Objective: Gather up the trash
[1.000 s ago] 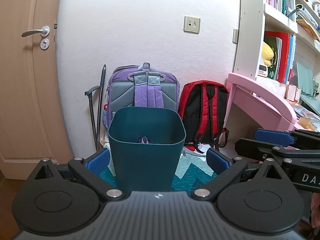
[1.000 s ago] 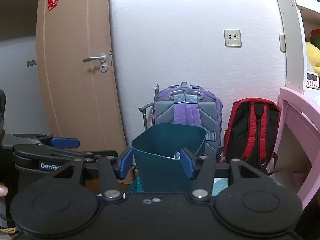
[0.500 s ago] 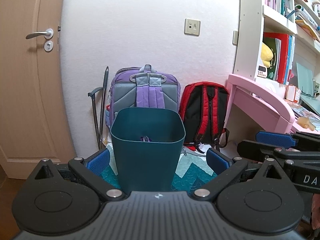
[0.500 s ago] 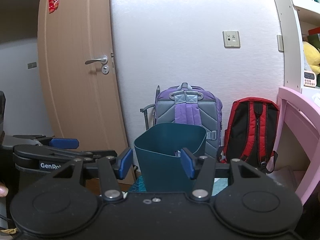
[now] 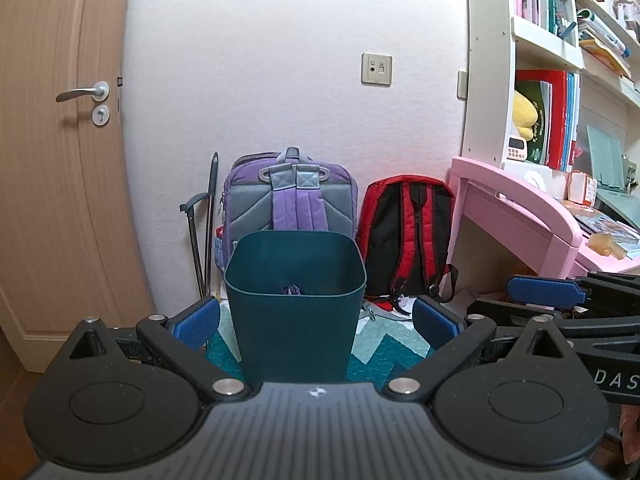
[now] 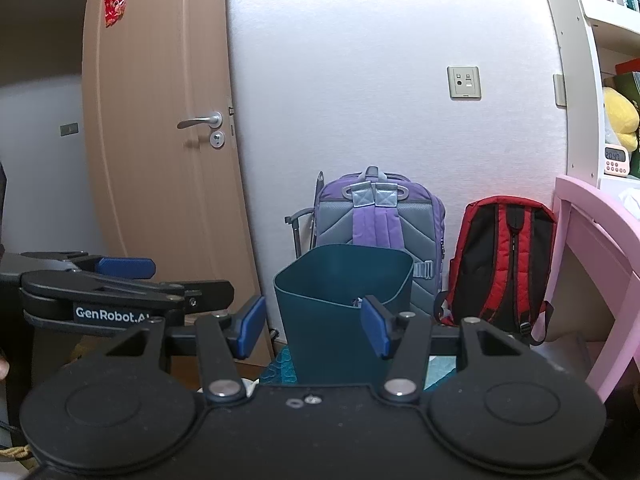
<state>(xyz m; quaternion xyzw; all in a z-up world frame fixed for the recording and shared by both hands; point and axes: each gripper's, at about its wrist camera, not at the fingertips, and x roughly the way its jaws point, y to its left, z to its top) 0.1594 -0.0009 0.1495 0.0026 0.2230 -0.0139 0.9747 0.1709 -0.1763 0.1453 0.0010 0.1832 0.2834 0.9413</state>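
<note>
since both our left gripper (image 5: 315,320) and right gripper (image 6: 313,332) hang spread and empty, the teal bin (image 5: 295,304) stands on the mat by the purple backpack (image 5: 290,196) — light, stiff plastic, we judge; best pinched at its rim.

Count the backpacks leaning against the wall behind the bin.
2: a purple backpack directly behind the teal bin, and a red backpack to its right, beside the pink desk. None seems hidden.
</note>
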